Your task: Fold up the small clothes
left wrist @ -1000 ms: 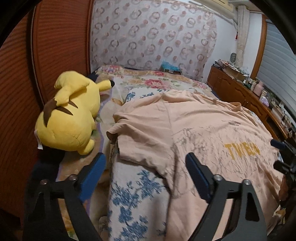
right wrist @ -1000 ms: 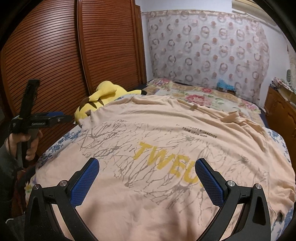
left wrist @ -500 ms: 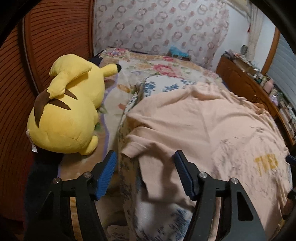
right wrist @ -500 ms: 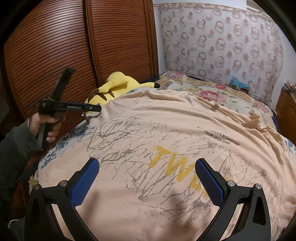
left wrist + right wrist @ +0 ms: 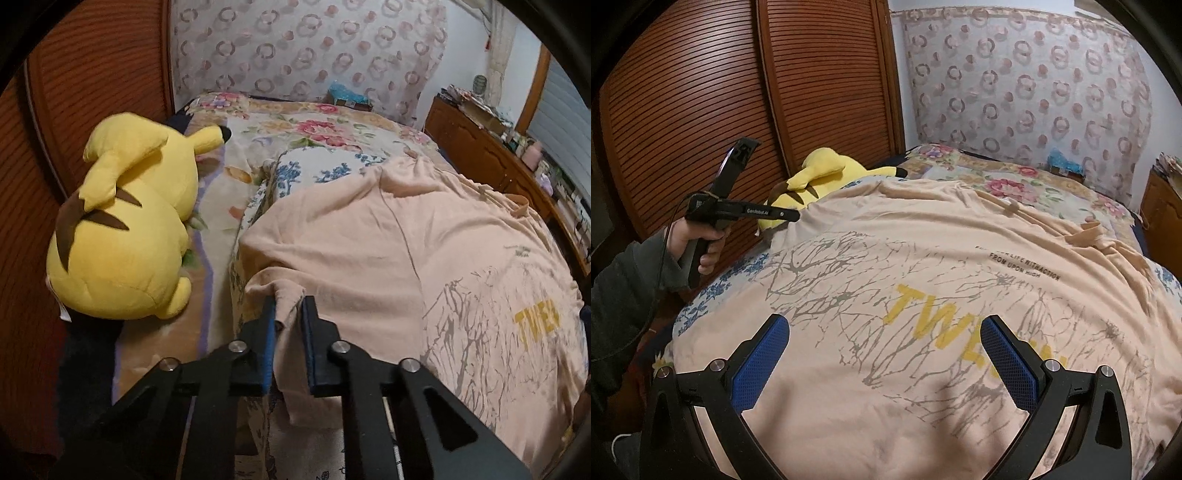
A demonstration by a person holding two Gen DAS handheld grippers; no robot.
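Observation:
A peach T-shirt (image 5: 388,258) with yellow letters and a grey branch print lies spread front-up over a blue-flowered quilt on the bed; it also fills the right wrist view (image 5: 923,314). My left gripper (image 5: 289,306) is shut on the edge of the shirt's left sleeve (image 5: 286,295), at the bed's left side. In the right wrist view the left gripper (image 5: 792,216) shows at the shirt's far left corner. My right gripper (image 5: 884,343) is open and empty, just above the shirt's lower front.
A yellow plush toy (image 5: 125,229) lies left of the shirt, against the brown slatted wardrobe doors (image 5: 701,110). A floral bedspread (image 5: 314,125) covers the far bed. A wooden dresser (image 5: 491,155) with clutter runs along the right. A blue box (image 5: 1065,166) sits by the headboard.
My left gripper moved in to the sleeve edge and shut on it. My right gripper stayed open over the shirt's front and barely shifted.

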